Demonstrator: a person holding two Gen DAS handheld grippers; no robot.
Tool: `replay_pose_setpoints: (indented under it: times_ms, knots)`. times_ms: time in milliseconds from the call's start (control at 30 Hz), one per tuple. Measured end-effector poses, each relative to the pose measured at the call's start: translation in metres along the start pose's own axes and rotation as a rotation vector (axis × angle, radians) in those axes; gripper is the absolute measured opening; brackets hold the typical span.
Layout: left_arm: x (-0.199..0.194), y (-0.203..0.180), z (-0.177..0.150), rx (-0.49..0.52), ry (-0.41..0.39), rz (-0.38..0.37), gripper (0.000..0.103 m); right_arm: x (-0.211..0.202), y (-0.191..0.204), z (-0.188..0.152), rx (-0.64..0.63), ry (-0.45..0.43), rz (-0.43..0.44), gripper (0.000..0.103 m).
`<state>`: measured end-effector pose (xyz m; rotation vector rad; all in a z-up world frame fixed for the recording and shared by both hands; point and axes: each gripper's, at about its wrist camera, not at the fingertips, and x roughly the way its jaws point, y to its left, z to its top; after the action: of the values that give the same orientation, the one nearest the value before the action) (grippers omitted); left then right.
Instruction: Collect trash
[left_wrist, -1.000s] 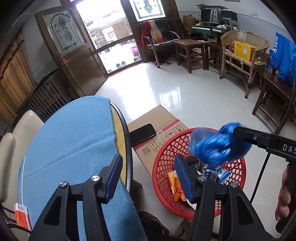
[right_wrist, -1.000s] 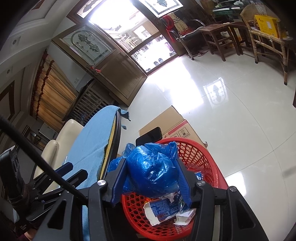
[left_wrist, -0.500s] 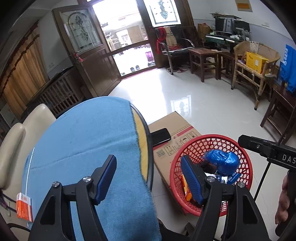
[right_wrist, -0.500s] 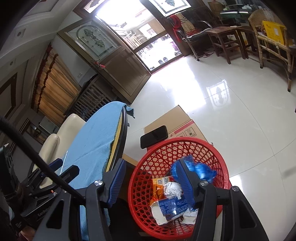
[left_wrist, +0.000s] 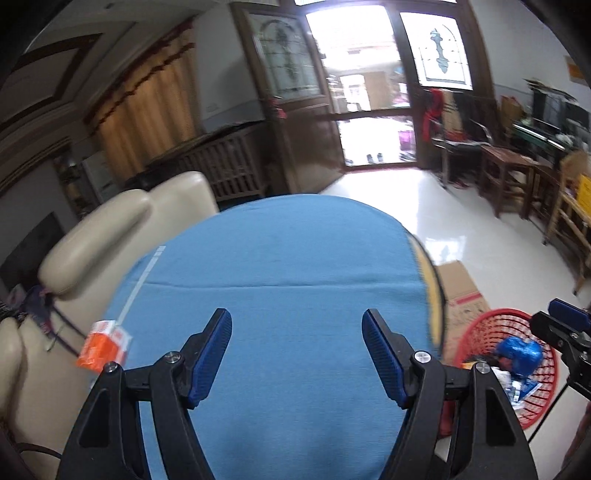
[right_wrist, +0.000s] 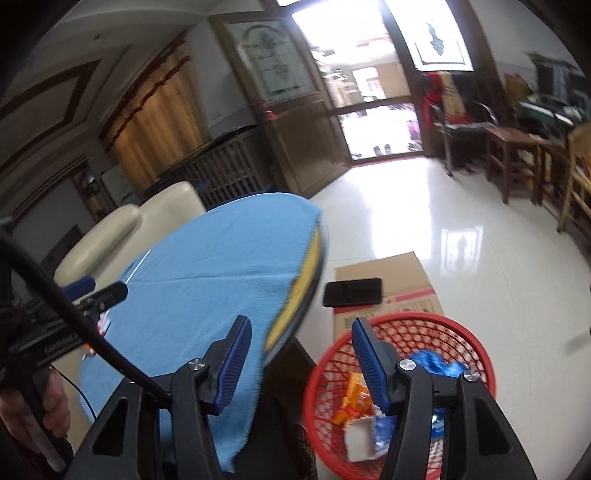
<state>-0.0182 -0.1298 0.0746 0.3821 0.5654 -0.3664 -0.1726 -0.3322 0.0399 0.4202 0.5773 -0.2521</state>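
Both tools are spread wide and empty. An orange wrapper (left_wrist: 103, 347) lies at the counter (left_wrist: 280, 258) edge, left of the left tool (left_wrist: 296, 356); swing left, straddle it flat, pinch low, then carry it to the red basket (left_wrist: 480, 332) on the right.

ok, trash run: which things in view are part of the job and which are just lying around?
Job:
- red basket on the floor, holding trash
- blue bag in the basket
- orange carton at the table's left edge
- left claw and right claw, both open and empty

Lying about:
- black phone on the cardboard box
- blue tablecloth
- cream chair
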Motion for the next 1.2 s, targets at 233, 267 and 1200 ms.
replay_pose_setpoints:
  times_ms: [233,267,1200]
  knots:
    - [-0.024,0.072,-0.017,-0.085,-0.026,0.116,0.084,0.009,0.088,0.009,-0.126,-0.005,0.123,0.060]
    - [-0.027,0.080,-0.021,-0.092,-0.026,0.126,0.084,0.010,0.100,0.010,-0.141,-0.008,0.137,0.060]
    - [-0.078,0.174,-0.083,-0.239,-0.022,0.268,0.089,0.018,0.242,-0.025,-0.366,-0.037,0.197,0.061]
